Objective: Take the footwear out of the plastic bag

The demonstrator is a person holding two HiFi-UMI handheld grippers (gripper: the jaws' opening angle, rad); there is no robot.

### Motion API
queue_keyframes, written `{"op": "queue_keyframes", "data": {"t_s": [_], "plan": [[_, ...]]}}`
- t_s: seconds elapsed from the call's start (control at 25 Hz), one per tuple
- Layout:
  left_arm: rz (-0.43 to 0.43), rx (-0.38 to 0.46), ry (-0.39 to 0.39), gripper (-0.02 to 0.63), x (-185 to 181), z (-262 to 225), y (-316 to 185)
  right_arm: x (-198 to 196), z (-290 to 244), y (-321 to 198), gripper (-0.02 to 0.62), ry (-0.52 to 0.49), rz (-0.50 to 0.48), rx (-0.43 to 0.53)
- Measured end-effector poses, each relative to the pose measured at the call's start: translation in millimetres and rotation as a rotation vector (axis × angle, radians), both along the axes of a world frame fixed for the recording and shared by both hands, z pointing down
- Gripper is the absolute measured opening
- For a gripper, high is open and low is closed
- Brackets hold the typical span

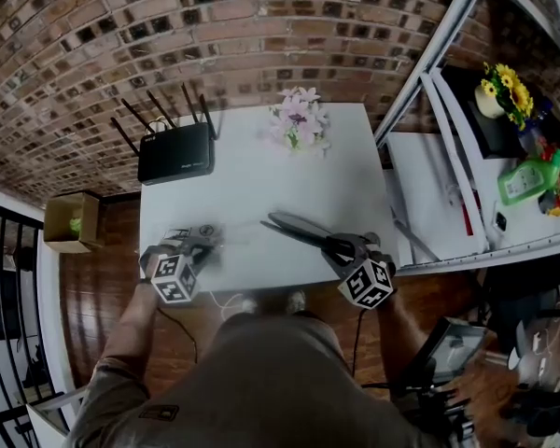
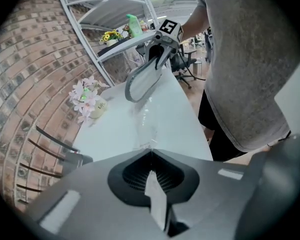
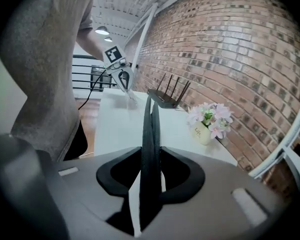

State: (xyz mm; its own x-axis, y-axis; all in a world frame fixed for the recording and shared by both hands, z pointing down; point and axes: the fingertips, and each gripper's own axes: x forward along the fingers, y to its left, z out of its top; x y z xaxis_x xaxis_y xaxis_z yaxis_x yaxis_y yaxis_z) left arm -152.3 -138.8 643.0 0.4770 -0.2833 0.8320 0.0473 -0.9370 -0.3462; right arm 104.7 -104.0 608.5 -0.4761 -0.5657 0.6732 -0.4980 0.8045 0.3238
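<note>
On the white table (image 1: pixel 252 180), my left gripper (image 1: pixel 208 236) sits near the front left edge. Its jaws are shut on a clear plastic bag (image 2: pixel 146 126) that lies limp on the tabletop ahead of them. My right gripper (image 1: pixel 336 245) hovers at the front right, shut on a pair of flat dark footwear (image 1: pixel 294 227) that juts out toward the left, clear of the bag. In the right gripper view the footwear (image 3: pixel 151 129) stands edge-on between the jaws. The left gripper view shows the right gripper (image 2: pixel 157 54) holding the footwear (image 2: pixel 140 81) above the table.
A black router (image 1: pixel 175 153) with antennas stands at the back left of the table. A small pot of pink flowers (image 1: pixel 299 124) is at the back centre. White shelving (image 1: pixel 467 157) with a green bottle (image 1: pixel 530 180) and sunflowers (image 1: pixel 504 91) is on the right. A cardboard box (image 1: pixel 72 222) sits on the floor on the left.
</note>
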Motion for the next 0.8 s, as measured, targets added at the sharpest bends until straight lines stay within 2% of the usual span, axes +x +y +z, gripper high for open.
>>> {"op": "queue_keyframes", "data": {"t_s": [0.32, 0.48, 0.52, 0.64, 0.8], "plan": [[-0.045, 0.011, 0.011, 0.003, 9.5, 11.8, 10.6, 20.5, 1.7, -11.7, 0.129, 0.025, 0.118, 0.038], [-0.093, -0.046, 0.008, 0.005, 13.2, 28.3, 18.3, 22.4, 7.5, -14.6, 0.129, 0.029, 0.162, 0.032], [-0.104, -0.062, 0.013, 0.027, 14.1, 30.9, 20.3, 22.3, 8.7, -15.2, 0.129, 0.028, 0.172, 0.028], [-0.137, -0.093, 0.049, 0.15, 18.1, 31.9, 25.3, 22.6, 11.3, -16.7, 0.13, 0.017, 0.199, 0.015], [-0.193, -0.114, 0.145, 0.206, 26.0, 22.1, 28.7, 25.1, 14.3, -17.4, 0.132, -0.003, 0.24, -0.003]]}}
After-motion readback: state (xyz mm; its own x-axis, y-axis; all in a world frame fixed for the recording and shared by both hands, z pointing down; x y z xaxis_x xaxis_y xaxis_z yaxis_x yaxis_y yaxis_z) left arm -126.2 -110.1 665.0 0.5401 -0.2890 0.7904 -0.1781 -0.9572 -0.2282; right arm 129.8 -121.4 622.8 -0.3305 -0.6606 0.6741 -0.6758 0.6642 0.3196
